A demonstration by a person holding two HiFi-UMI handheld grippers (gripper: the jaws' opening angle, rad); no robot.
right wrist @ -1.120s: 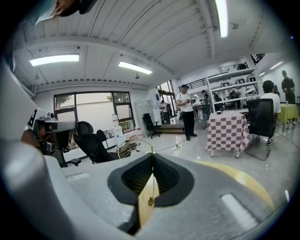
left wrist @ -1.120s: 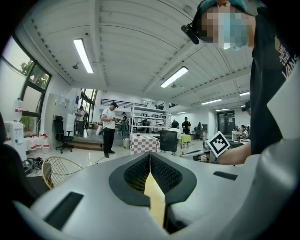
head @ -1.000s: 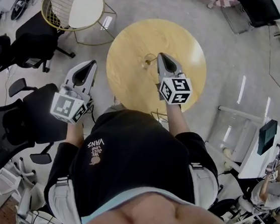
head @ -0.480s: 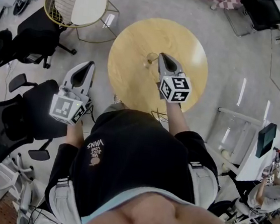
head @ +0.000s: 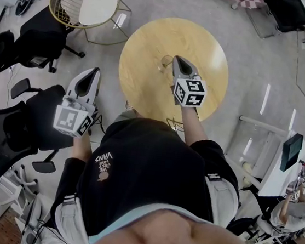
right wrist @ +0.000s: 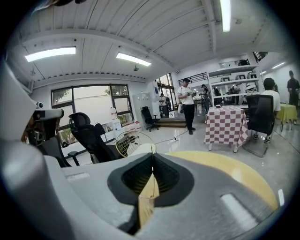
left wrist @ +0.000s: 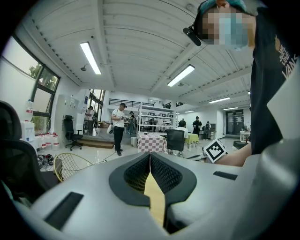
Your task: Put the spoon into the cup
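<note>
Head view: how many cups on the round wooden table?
1. A clear glass cup stands near the middle of the round wooden table, at the tip of the grey right gripper. The gripper covers some tabletop, so another could be hidden beneath.
</note>
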